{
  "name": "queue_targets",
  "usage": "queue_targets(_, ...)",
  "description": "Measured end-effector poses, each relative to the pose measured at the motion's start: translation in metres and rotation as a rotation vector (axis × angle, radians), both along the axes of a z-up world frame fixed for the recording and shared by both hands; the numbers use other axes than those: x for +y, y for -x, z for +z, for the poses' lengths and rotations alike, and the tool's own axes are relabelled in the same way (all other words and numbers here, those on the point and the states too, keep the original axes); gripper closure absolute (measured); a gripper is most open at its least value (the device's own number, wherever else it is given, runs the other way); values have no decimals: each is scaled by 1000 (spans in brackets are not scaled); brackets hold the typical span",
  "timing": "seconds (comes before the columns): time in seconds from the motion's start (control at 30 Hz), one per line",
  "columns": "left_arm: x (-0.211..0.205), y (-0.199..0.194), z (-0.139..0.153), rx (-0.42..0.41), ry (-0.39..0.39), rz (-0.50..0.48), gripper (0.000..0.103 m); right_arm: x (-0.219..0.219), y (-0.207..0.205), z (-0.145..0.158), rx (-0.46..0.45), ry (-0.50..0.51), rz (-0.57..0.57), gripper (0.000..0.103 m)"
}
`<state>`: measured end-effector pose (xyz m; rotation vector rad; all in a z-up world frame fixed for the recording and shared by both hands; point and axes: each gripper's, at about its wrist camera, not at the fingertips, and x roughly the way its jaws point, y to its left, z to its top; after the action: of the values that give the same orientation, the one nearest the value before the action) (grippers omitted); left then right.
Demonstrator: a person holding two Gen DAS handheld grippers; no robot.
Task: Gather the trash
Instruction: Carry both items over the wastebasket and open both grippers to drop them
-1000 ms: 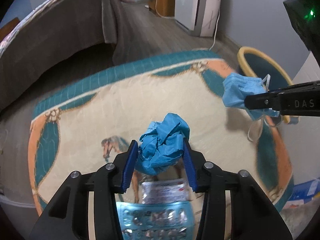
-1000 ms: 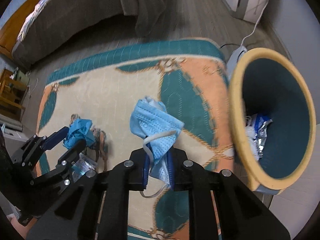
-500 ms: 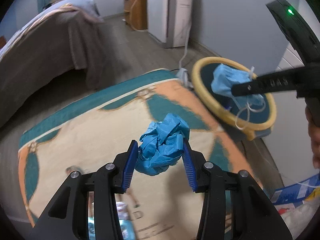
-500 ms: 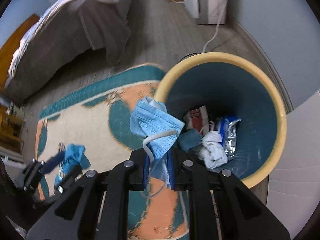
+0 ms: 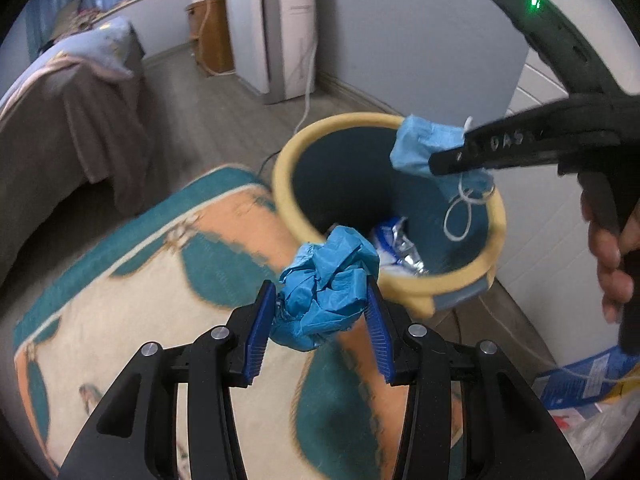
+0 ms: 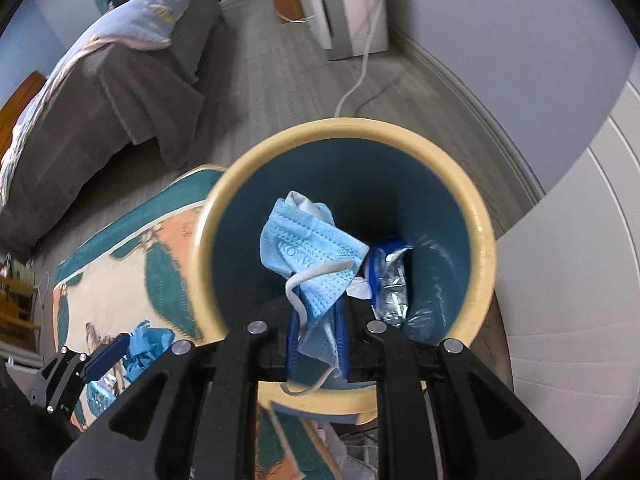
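a patterned rug (image 5: 132, 320) in cream, teal and orange fills the lower left of the left wrist view, lying on a grey wood floor (image 5: 224, 120). a bed (image 6: 100, 76) with a brown cover and a pale pillow takes the upper left of the right wrist view. a white appliance (image 5: 276, 32) stands against the blue-grey wall at upper centre, its white cable (image 6: 360, 68) trailing across the floor. a wooden cabinet (image 5: 212, 36) stands just left of it.

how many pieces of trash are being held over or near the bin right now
2: a blue face mask pinched in the right gripper above the bin opening, and a crumpled blue wad in the left gripper beside the rim. More trash already lies inside.
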<state>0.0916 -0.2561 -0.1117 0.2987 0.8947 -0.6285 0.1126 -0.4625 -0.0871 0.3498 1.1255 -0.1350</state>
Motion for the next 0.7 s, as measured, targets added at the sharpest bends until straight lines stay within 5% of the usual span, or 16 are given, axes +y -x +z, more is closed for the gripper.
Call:
queue_targets(0.37,-43,-24,7,-28,49,-31,51,-30,6,-9,-17,-39,-91,82)
queue_targets(0.43,-45,-27,7,-22,68,-28,44,-32,7,-6,-29,-24,-94,56)
queue_targets(0.5,-45,-29,5,-23,70,-16,37,-32,6,-5,-40,-13,-94,43)
queue_targets(0.7,-30,-34,4,-17,68,43,21,-33,7,-4,-42,-11,-122,25)
